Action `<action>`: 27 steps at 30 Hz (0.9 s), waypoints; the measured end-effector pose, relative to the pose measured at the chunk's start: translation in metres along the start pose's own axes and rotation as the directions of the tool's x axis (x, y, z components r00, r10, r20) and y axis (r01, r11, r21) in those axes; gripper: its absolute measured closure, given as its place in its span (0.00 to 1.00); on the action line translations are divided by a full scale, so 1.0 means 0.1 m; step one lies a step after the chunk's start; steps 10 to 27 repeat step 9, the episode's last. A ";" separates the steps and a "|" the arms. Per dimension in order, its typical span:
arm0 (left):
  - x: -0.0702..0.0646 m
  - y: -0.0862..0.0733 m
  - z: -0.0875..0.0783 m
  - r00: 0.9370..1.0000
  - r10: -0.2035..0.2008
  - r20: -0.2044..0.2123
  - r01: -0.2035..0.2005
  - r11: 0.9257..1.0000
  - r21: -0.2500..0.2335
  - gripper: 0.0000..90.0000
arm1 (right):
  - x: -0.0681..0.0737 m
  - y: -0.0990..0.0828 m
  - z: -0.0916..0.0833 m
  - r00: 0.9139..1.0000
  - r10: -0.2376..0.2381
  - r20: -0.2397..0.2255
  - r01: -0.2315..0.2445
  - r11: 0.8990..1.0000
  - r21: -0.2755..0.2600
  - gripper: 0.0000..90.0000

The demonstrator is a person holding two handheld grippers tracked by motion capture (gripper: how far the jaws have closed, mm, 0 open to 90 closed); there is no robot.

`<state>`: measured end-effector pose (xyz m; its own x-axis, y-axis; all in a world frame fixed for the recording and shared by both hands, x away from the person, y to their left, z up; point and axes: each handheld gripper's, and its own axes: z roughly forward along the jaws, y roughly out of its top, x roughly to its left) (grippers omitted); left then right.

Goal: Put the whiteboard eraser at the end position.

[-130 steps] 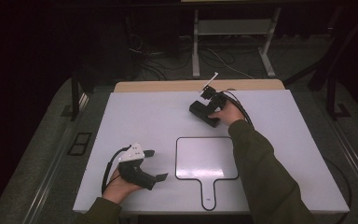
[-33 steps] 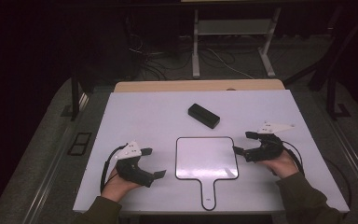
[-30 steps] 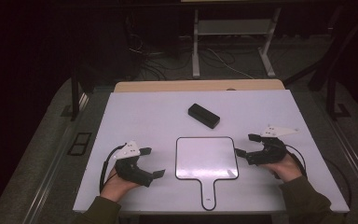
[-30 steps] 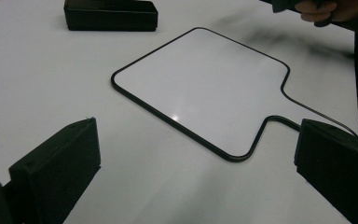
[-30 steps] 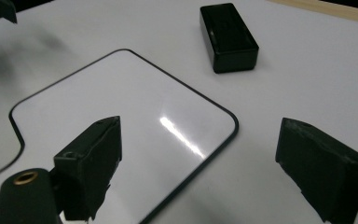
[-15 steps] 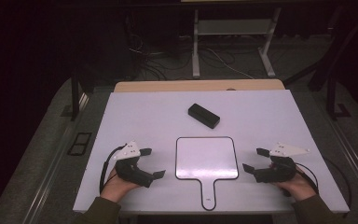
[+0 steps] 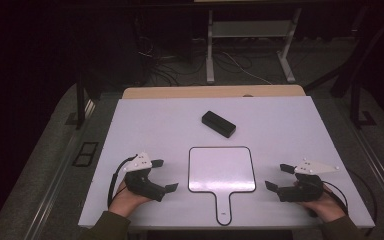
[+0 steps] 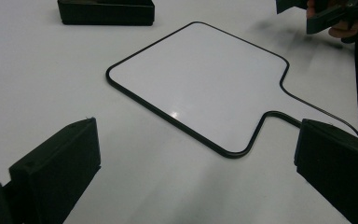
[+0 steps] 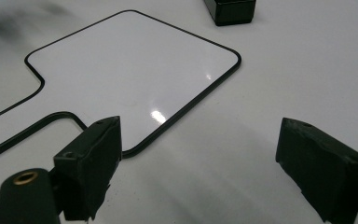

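Paddle whiteboard (image 7: 221, 169) flat on bench (image 7: 290, 130), between left gripper (image 7: 161, 176) and right gripper (image 7: 276, 177) | both wide open, empty | board likely thin, stiff, light, slick-faced; best taken by handle or edge | black box (image 7: 218, 124) beyond.

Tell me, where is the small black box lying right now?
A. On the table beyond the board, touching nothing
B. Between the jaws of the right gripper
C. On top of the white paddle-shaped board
A: the black box lies alone on the table, beyond the white board, clear of both grippers.
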<state>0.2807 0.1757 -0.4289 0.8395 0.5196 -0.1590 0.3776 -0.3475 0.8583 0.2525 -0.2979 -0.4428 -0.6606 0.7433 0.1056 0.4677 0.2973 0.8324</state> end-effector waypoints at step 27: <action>0.00 0.00 0.00 1.000 0.000 0.001 0.000 1.000 0.000 0.00 | 0.00 0.00 0.01 1.000 -0.003 -0.003 0.003 1.000 0.002 0.14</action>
